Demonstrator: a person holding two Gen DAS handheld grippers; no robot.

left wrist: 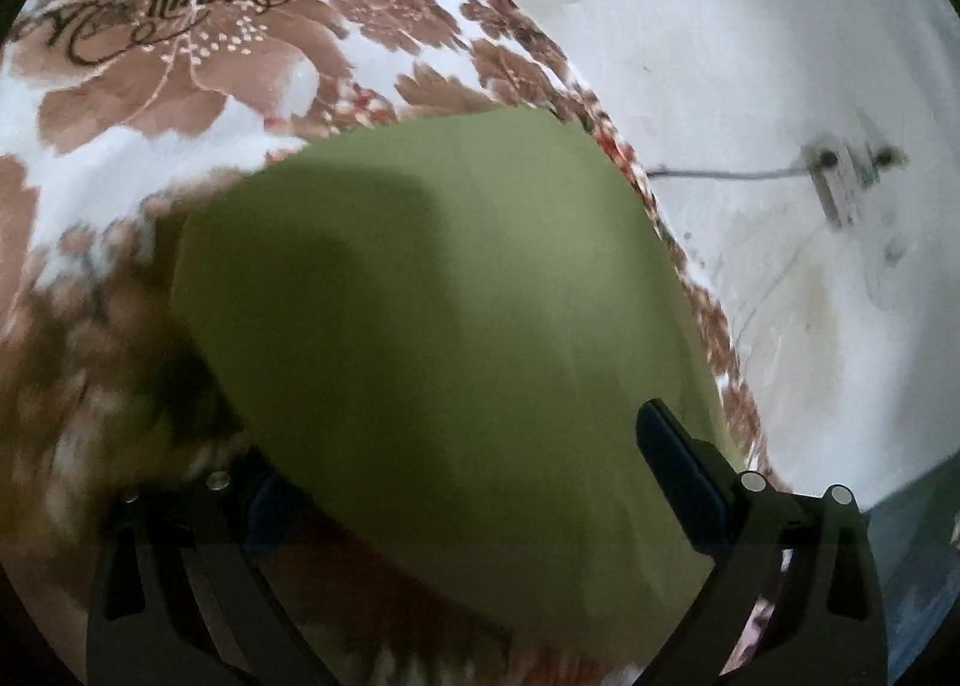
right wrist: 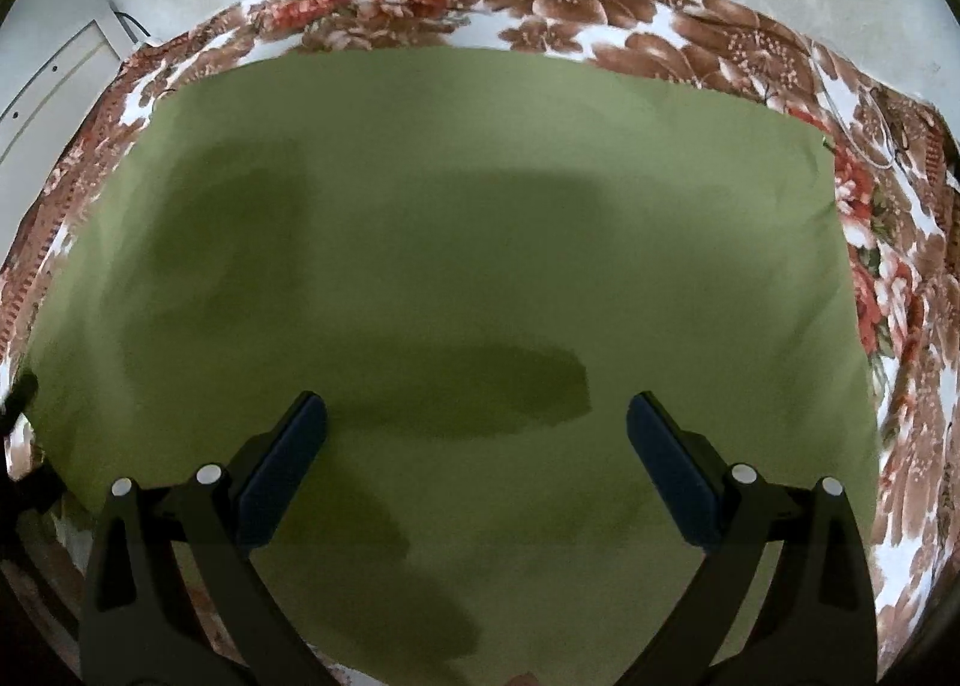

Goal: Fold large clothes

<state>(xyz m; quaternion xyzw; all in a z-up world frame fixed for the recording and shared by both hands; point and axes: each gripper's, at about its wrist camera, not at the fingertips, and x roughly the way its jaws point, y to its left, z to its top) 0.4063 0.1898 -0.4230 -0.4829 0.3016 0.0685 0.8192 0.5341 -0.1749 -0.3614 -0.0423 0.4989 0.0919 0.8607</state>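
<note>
Two grippers, left and right, gape (both empty) over green cloth.

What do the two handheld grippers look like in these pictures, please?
The left gripper and the right gripper look the same: black curved linkage arms with small silver round pins at the joints, and flat rectangular dark blue pads on the fingers. No cables, markings or sleeves show.

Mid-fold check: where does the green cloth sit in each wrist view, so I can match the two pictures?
Left wrist: the green cloth fills the centre and lower middle, running down between the open jaws, its far edge near the top centre.
Right wrist: the green cloth covers nearly the whole picture, lying flat, open jaws above its near part.
Shared landmark: the floral bedsheet bordering the cloth.
</note>
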